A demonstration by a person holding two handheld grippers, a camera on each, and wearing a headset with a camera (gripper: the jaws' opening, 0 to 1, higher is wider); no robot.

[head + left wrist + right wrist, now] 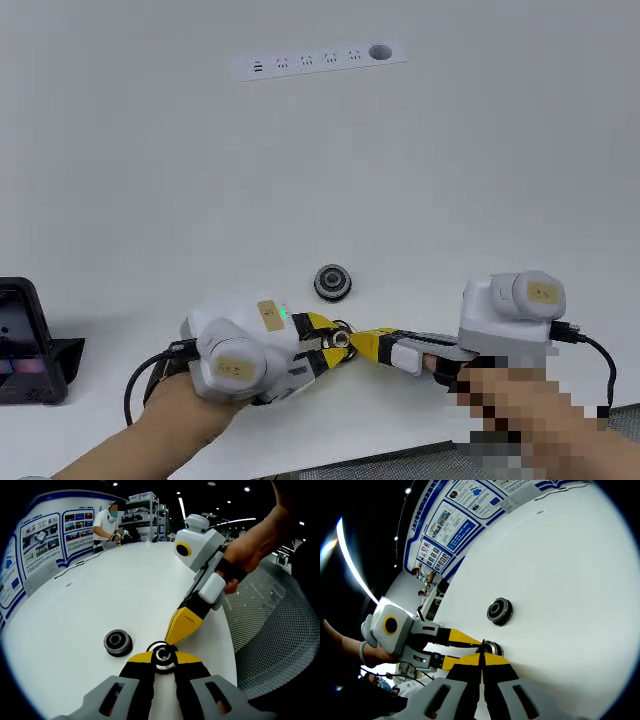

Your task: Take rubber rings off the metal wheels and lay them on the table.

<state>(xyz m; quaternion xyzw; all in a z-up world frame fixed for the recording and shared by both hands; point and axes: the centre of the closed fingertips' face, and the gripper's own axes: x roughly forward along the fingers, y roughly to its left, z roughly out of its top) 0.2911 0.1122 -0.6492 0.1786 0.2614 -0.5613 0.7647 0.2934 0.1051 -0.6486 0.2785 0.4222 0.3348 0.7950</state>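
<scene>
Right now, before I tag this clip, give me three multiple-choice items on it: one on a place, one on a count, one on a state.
1. Where does the loose wheel lie?
A) on the table, farther from the person than the held wheel
B) stacked on another wheel
C) hanging off the table's edge

2. How many metal wheels show?
A) one
B) two
C) four

3. How does the left gripper stand?
A) wide open
B) shut on the held wheel
C) lying flat on the table

Answers:
1 A, it rests alone on bare table past the held one.
2 B, one is loose and one is held.
3 B, its yellow jaws clamp that wheel from both sides.
</scene>
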